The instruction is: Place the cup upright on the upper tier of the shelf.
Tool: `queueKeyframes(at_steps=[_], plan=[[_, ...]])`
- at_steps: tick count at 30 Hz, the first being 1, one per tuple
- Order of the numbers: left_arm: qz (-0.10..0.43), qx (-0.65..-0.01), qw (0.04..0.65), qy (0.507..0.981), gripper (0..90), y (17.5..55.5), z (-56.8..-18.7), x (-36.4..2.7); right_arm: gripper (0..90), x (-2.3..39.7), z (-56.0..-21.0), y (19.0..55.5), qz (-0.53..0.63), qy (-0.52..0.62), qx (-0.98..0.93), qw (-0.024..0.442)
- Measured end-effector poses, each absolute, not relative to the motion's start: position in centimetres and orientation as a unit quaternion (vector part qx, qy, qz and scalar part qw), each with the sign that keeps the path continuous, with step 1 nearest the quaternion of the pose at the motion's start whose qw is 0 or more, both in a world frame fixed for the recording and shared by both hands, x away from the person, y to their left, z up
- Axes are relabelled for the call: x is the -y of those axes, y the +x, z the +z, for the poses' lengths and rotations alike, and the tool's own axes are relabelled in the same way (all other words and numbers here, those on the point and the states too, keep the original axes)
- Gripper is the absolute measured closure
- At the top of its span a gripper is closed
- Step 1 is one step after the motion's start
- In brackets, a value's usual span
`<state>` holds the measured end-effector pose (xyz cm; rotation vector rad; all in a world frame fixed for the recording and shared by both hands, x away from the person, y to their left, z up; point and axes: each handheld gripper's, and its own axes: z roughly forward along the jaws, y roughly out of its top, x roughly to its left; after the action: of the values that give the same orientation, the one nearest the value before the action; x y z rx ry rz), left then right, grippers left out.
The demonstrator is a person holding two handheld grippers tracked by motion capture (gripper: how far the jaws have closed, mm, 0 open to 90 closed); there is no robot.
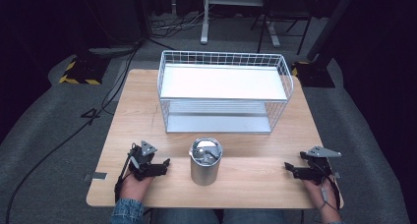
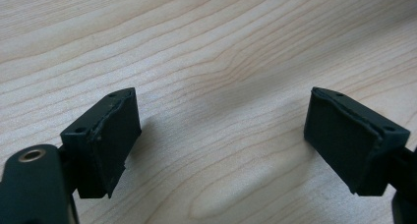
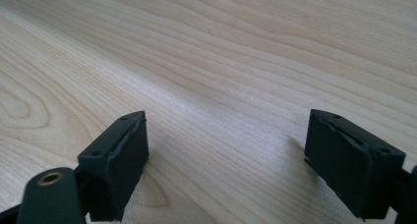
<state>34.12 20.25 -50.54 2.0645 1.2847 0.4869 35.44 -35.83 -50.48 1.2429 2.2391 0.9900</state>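
Wooden table [image 1: 147, 101]: a can [image 1: 205, 161] in front of a wire rack [image 1: 223, 91].
Left gripper [image 1: 164, 163] and right gripper [image 1: 289, 169] rest wide open, empty; the can stands between them, ahead of both jaws. Seemingly pre-grasp; next, reach inward.

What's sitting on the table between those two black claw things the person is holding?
In the high view, a metal cup stands on the wooden table between the left gripper and the right gripper, nearer the left one. Bare wood either side.
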Motion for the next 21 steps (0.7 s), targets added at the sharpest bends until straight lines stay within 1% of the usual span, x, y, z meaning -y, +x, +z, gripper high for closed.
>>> queueKeyframes(at_steps=[12,15,21], plan=[[0.186,-0.491,0.327,0.786,14.0,33.97,-50.56,-20.31,17.5,35.83,-50.48,35.43,0.354,0.445,-0.799,0.196],[0.178,-0.49,0.332,0.786,14.0,33.87,-50.53,-20.53,17.6,35.84,-50.48,35.44,0.354,0.444,-0.799,0.197],[0.181,-0.483,0.33,0.79,15.4,33.8,-50.42,-20.62,17.7,35.85,-50.48,35.43,0.353,0.447,-0.798,0.198]])
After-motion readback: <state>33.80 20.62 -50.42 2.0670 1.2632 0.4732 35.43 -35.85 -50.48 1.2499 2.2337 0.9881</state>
